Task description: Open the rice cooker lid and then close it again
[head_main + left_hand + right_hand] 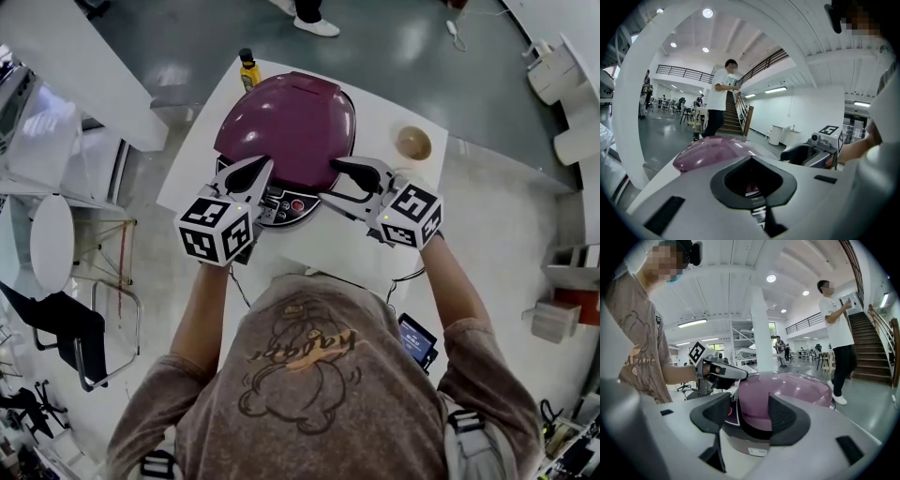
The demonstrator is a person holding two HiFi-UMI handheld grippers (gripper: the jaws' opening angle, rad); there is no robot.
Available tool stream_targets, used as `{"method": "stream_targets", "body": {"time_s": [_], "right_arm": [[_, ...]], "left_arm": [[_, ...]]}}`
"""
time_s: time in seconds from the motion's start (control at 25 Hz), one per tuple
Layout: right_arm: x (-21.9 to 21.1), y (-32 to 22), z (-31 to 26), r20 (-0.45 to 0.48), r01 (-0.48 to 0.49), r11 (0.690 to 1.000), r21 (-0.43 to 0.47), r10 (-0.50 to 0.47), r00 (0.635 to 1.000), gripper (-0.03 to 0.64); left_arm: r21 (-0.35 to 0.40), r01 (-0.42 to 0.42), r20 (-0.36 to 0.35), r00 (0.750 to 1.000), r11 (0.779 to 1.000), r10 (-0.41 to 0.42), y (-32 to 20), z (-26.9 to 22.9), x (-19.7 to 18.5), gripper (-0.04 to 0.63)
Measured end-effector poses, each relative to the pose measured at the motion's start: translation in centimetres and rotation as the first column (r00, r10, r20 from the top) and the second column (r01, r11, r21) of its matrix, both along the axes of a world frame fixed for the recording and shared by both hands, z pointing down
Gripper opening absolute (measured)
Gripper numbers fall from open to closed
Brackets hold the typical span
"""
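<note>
The left gripper [258,178] holds its jaws together, and they grip nothing. The right gripper [334,181] has its jaws partly apart. The front rim of the closed purple rice cooker lid [286,117] stands between them, not clearly pressed. Beyond both jaws, past the lid, a yellow bottle [248,67] stands on the white bench [394,103], with a bowl [413,142] more to the right. Only the gripper views show a person [723,98] near a staircase [732,119] behind the cooker.
</note>
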State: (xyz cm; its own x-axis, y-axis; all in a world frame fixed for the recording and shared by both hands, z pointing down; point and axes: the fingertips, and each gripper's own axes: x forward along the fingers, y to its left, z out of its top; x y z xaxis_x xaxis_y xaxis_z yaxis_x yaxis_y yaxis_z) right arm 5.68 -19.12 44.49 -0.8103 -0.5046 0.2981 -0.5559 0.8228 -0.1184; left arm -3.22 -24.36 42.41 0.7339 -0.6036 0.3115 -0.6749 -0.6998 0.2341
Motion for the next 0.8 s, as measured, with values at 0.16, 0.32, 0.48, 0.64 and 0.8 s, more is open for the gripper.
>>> {"method": "stream_targets", "body": {"time_s": [0.16,0.32,0.48,0.64,0.8], "right_arm": [[0.1,-0.1,0.2,0.011,0.004,0.999,-0.034,-0.004,1.0,0.25],[0.1,-0.1,0.7,0.01,0.01,0.998,-0.069,-0.009,1.0,0.247],[0.0,-0.1,1.0,0.003,0.007,0.996,-0.088,-0.006,1.0,0.247],[-0.2,0.0,1.4,-0.002,0.015,0.994,-0.104,-0.016,1.0,0.247],[-0.2,0.1,1.7,-0.014,0.016,0.994,-0.108,-0.018,1.0,0.247]], "left_arm": [[-0.001,-0.001,0.027,1.0,1.0,0.001,0.1,0.4,0.0,0.021],[-0.014,0.002,0.051,0.999,1.0,-0.001,0.2,1.1,0.0,0.021],[-0.028,-0.003,0.07,0.998,1.0,0.005,0.2,1.6,0.0,0.021],[-0.045,-0.017,0.099,0.995,0.999,0.021,0.3,2.1,0.0,0.021],[-0.057,-0.021,0.121,0.992,0.998,0.028,0.4,2.5,0.0,0.021]]}}
